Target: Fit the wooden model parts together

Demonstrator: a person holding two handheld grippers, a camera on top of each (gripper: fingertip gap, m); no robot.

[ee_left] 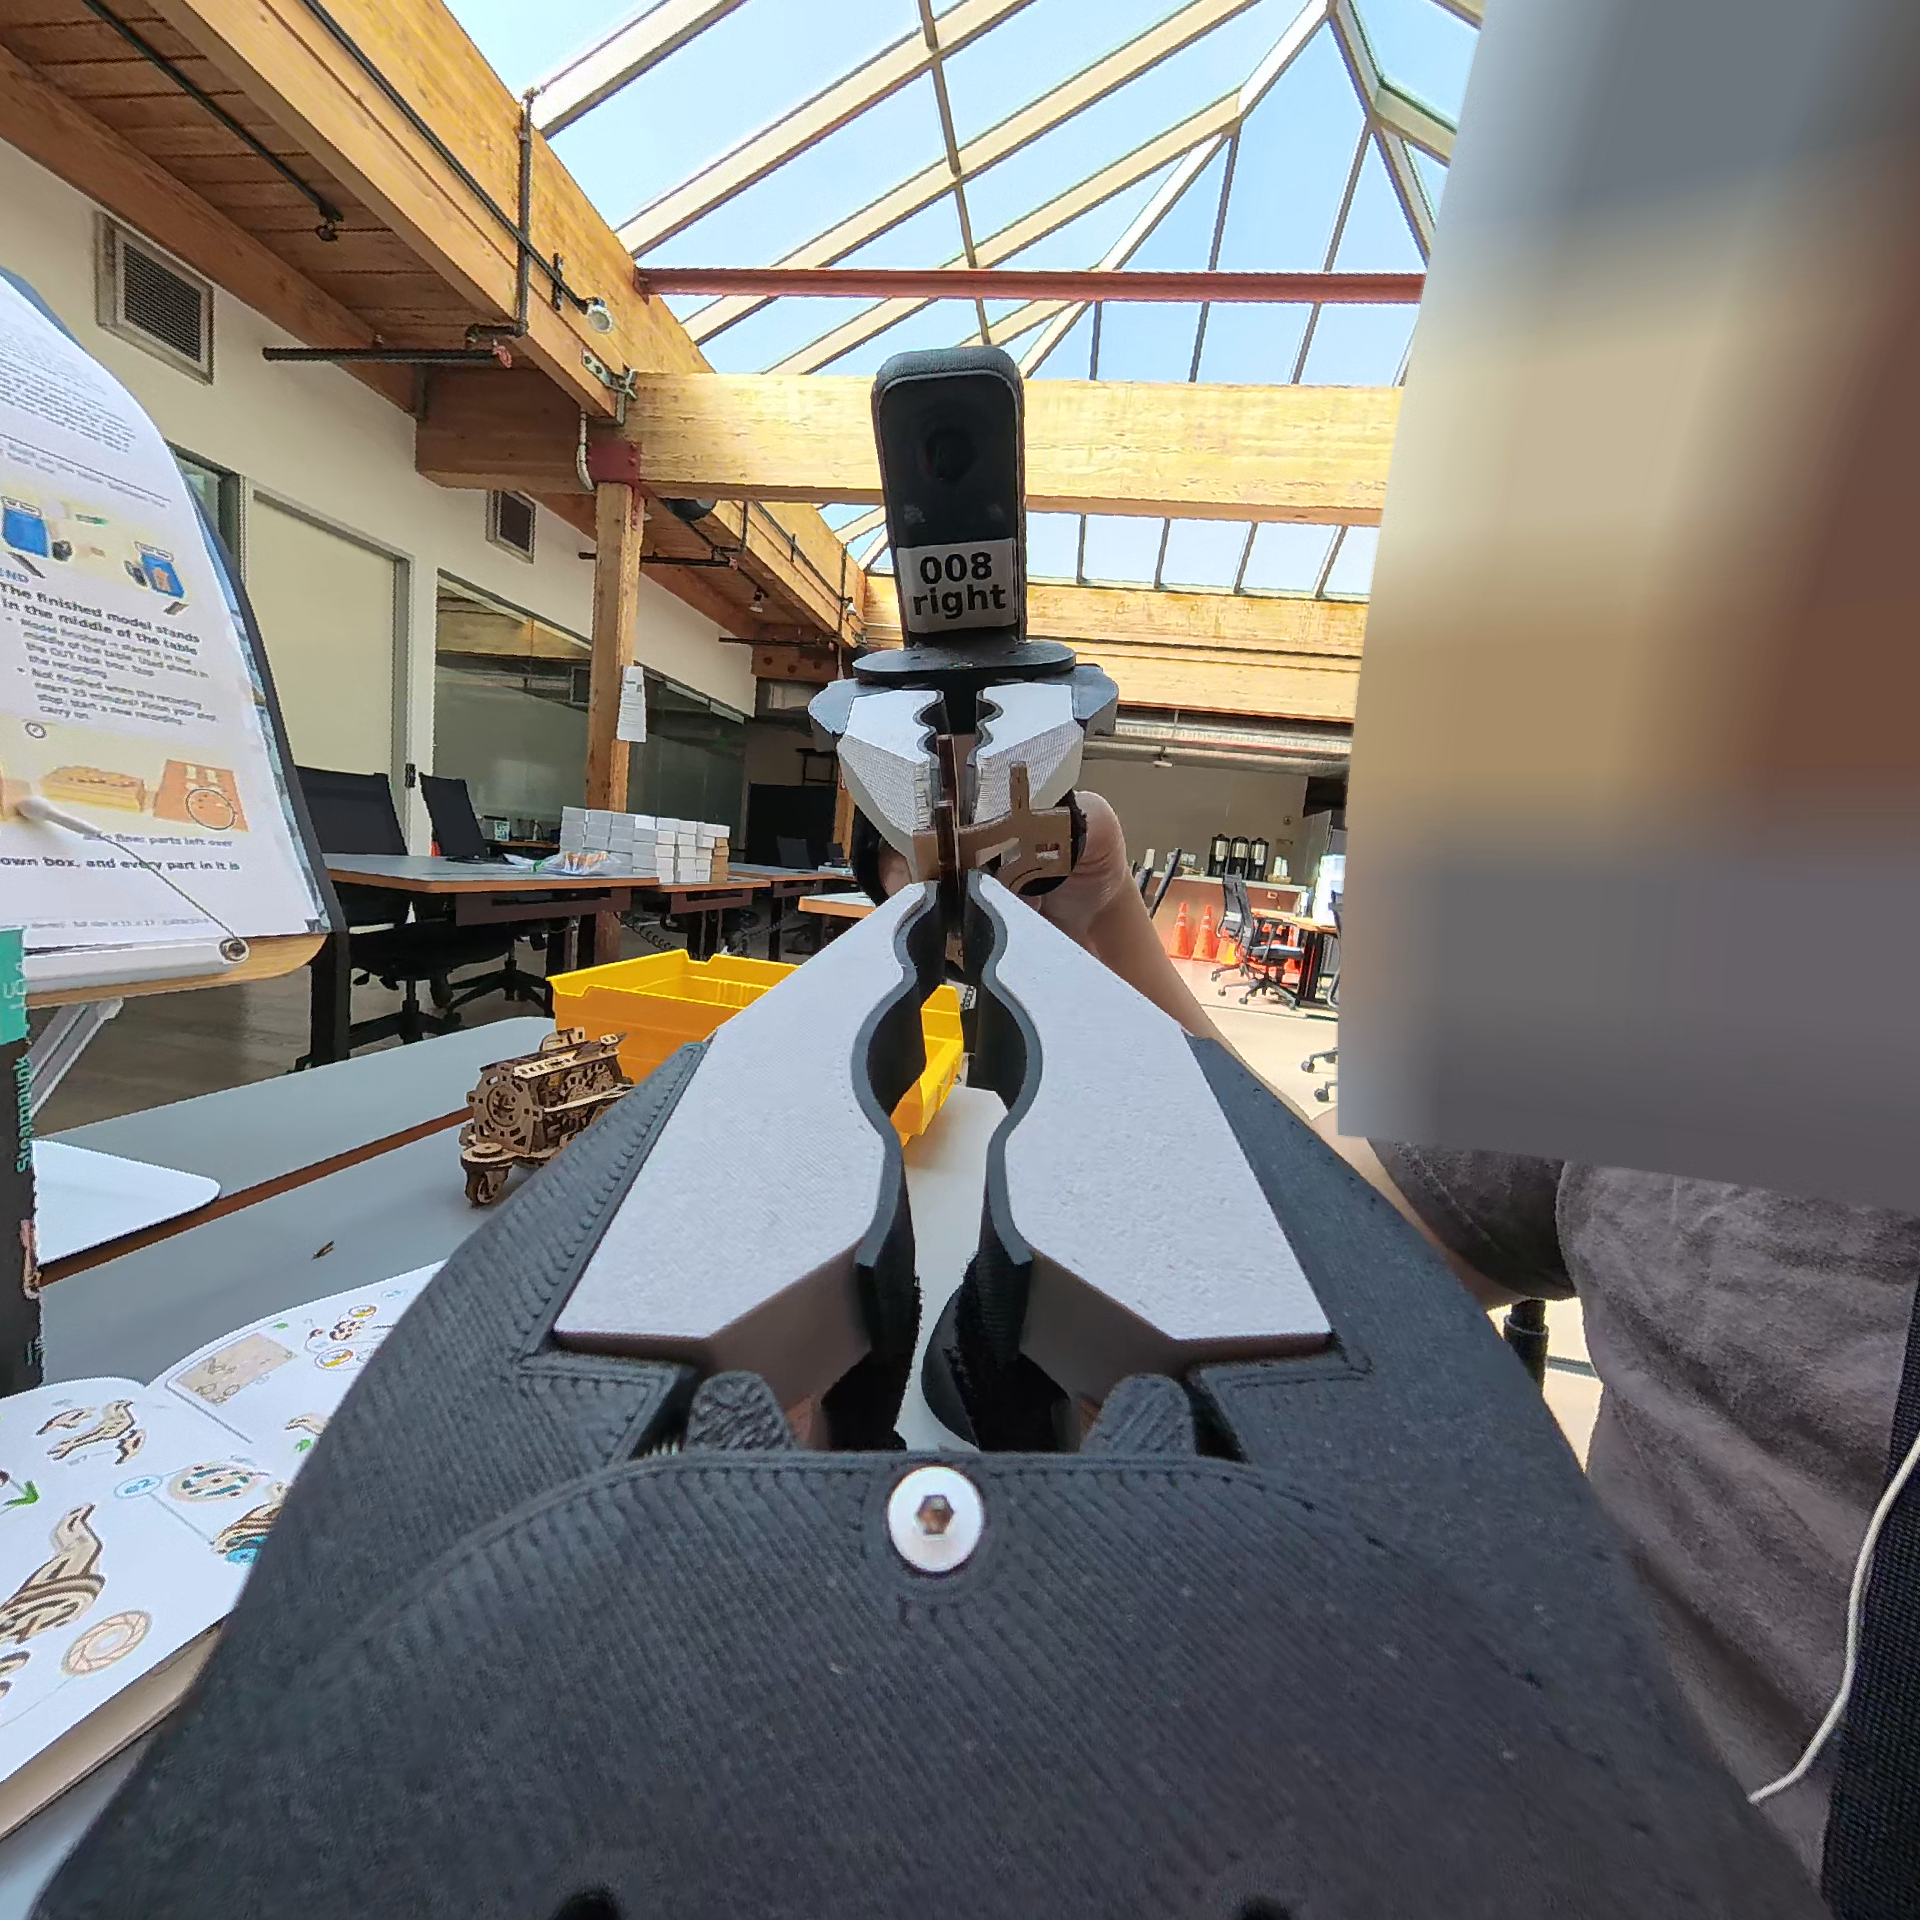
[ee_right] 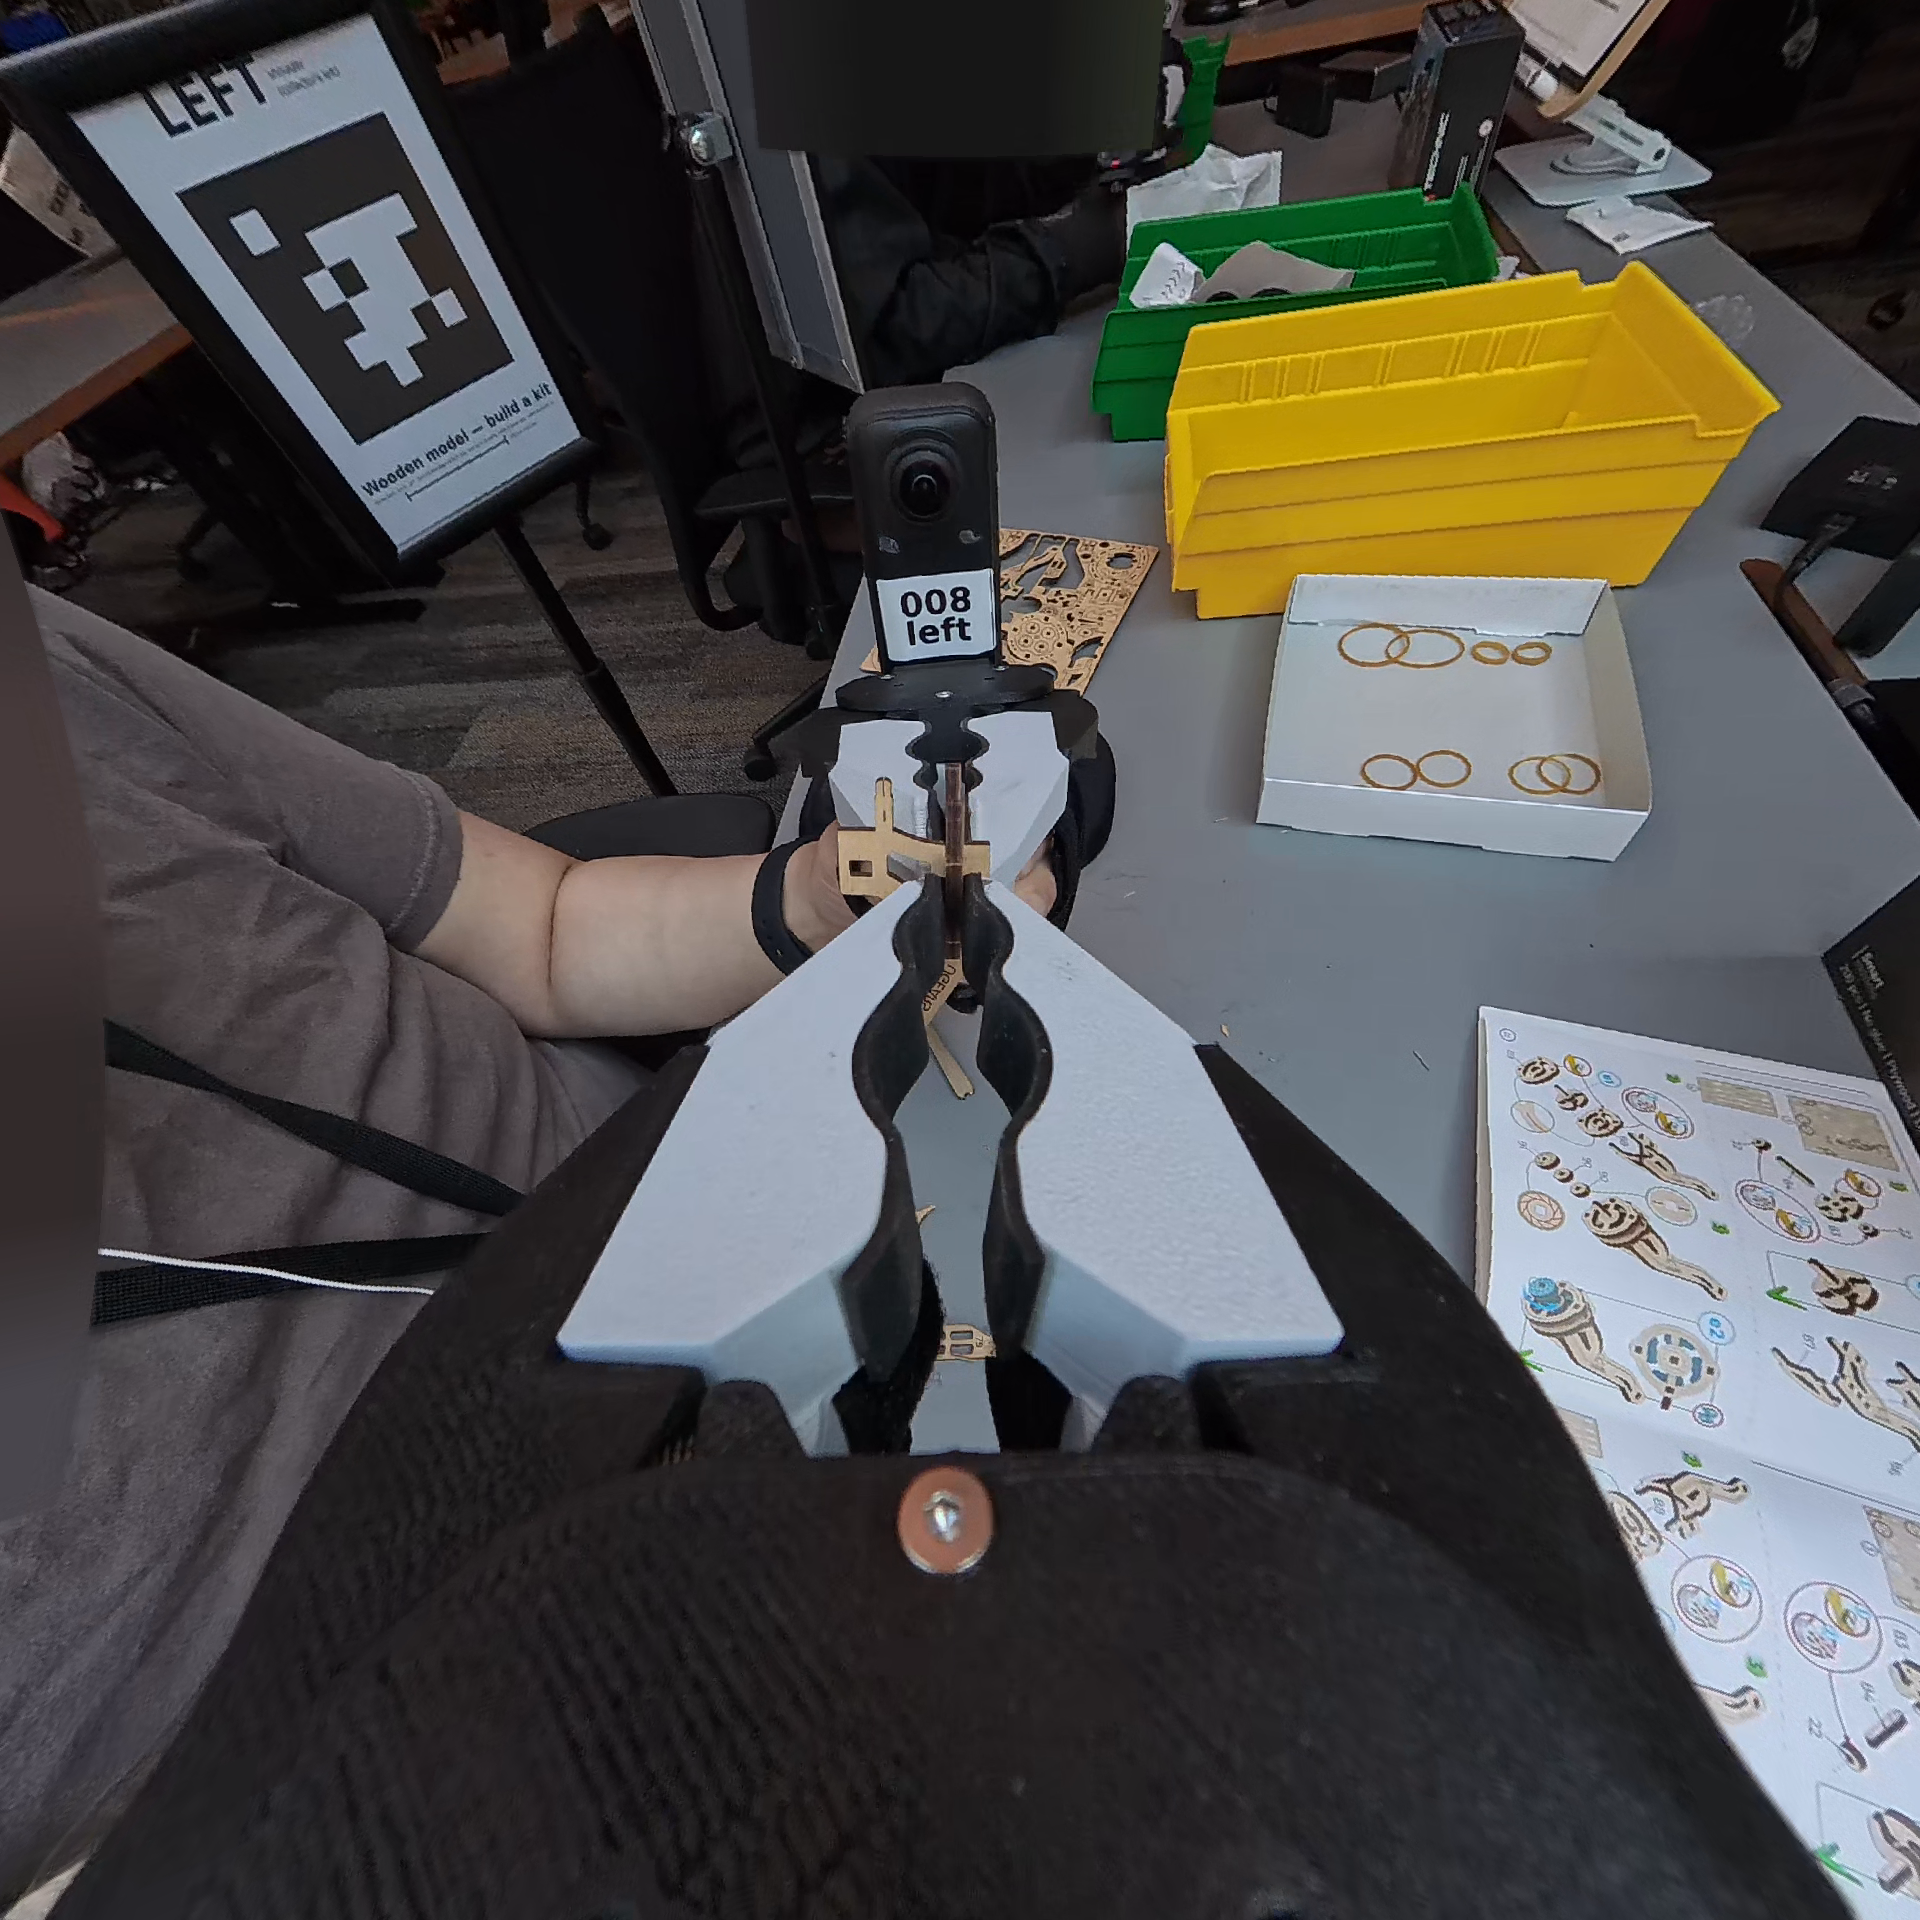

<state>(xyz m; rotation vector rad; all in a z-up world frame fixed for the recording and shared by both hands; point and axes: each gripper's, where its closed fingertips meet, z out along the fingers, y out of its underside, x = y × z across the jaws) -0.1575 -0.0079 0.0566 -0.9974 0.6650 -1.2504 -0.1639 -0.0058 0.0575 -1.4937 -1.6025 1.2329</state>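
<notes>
The small wooden assembly (ee_left: 992, 836) is held in the air between the 2 grippers, above the near edge of the grey worktop (ee_right: 1299, 935). It looks like 2 thin laser-cut plywood pieces crossed at a slot: a dark-edged flat strip (ee_right: 951, 831) seen edge-on, and a pale cross-shaped piece (ee_right: 873, 857) sticking out sideways from it.

The left gripper (ee_left: 951, 899) and the right gripper (ee_right: 945, 904) meet tip to tip, and each is clenched on the flat strip, its fingers (ee_right: 1023, 935) nearly touching with only the wood's thickness between them. Which end each one holds is hard to tell, as the tips crowd the joint.

Judging by its thinness, the plywood will be very light and fairly stiff along its face, but brittle at the narrow tabs and slots; twisting it could snap a tab. The safest hold is on the broad flat faces near the joint, pushing straight along the slot.

Farther out on the worktop lie a fretted plywood sheet (ee_right: 1081, 603), a white tray (ee_right: 1455, 821) holding rubber bands (ee_right: 1397, 646), a yellow bin (ee_right: 1455, 499), a green bin (ee_right: 1299, 239), an open instruction booklet (ee_right: 1704, 1351) and a finished wooden model (ee_left: 540, 1107).
</notes>
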